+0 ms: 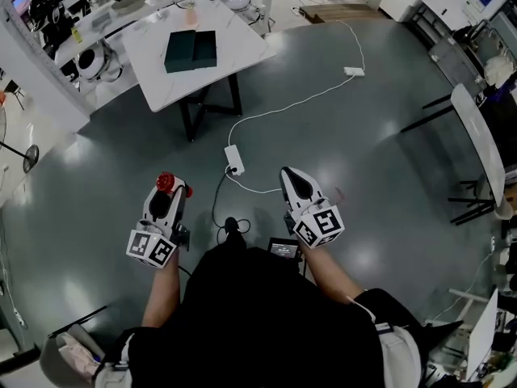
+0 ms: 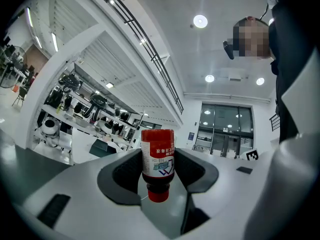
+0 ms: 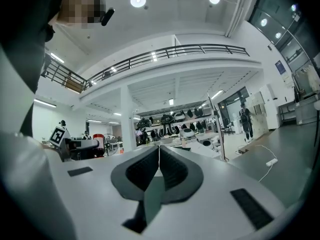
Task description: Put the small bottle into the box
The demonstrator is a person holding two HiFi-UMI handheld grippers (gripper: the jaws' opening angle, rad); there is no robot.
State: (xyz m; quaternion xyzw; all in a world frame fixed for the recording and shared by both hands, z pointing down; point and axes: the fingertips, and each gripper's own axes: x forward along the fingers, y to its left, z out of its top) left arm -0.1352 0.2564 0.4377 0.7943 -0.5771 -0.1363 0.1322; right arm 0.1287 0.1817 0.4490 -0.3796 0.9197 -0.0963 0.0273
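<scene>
The small bottle is red with a red cap and a white label, and my left gripper is shut on it over the grey floor. In the left gripper view the bottle sits between the dark pads with its cap toward the camera. The box is dark teal and lies open on a white table far ahead; it also shows small beyond the left jaw as the box. My right gripper is shut and empty, its jaws meeting at the right gripper. The bottle shows at left there.
A power strip with a white cable lies on the floor between me and the table. Shelves with white round devices run along the left. A white desk edge and dark chair legs stand at right.
</scene>
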